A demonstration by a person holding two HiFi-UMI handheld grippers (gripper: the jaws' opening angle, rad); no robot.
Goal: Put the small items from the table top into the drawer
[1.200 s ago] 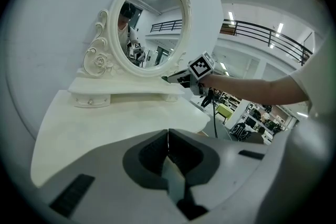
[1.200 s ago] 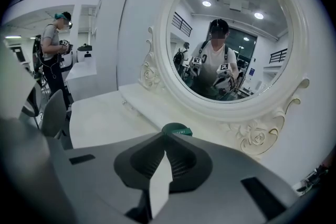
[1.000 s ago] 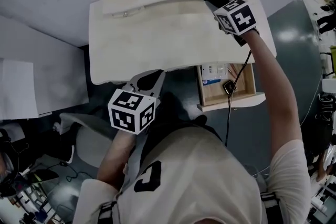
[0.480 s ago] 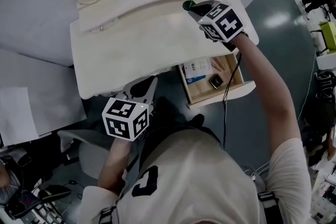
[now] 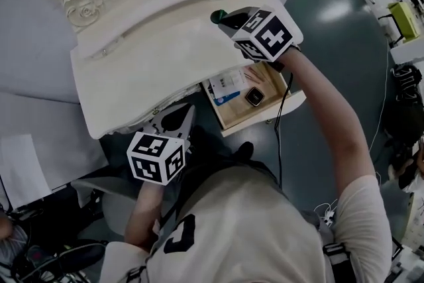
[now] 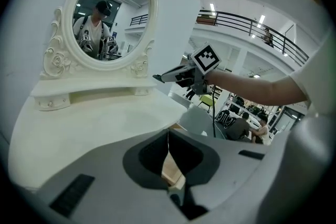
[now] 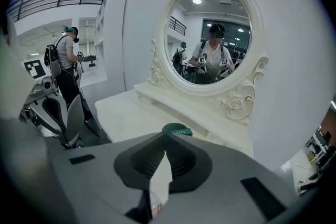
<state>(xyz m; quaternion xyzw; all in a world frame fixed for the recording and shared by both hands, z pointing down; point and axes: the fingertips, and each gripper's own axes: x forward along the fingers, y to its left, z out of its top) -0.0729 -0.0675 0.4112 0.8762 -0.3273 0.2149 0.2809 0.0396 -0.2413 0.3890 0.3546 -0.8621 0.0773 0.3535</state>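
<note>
Left gripper [image 6: 168, 136]: my jaws closed, nothing between, low by table front.
Right gripper [image 7: 163, 139]: jaws pinched on small green jar [image 7: 177, 130], tips only, over table [image 5: 152, 56], near open wooden drawer [image 5: 262, 119].
Jar looks light, hard, smooth, round. Slip risk; deeper grip across body safer.
Table glossy cream. Mirror [image 7: 210, 34] behind, oval, carved frame.

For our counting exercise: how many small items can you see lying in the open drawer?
2: a white-and-blue packet at the drawer's left and a square watch to its right. The right gripper covers the drawer's back, so more may be hidden.
</note>
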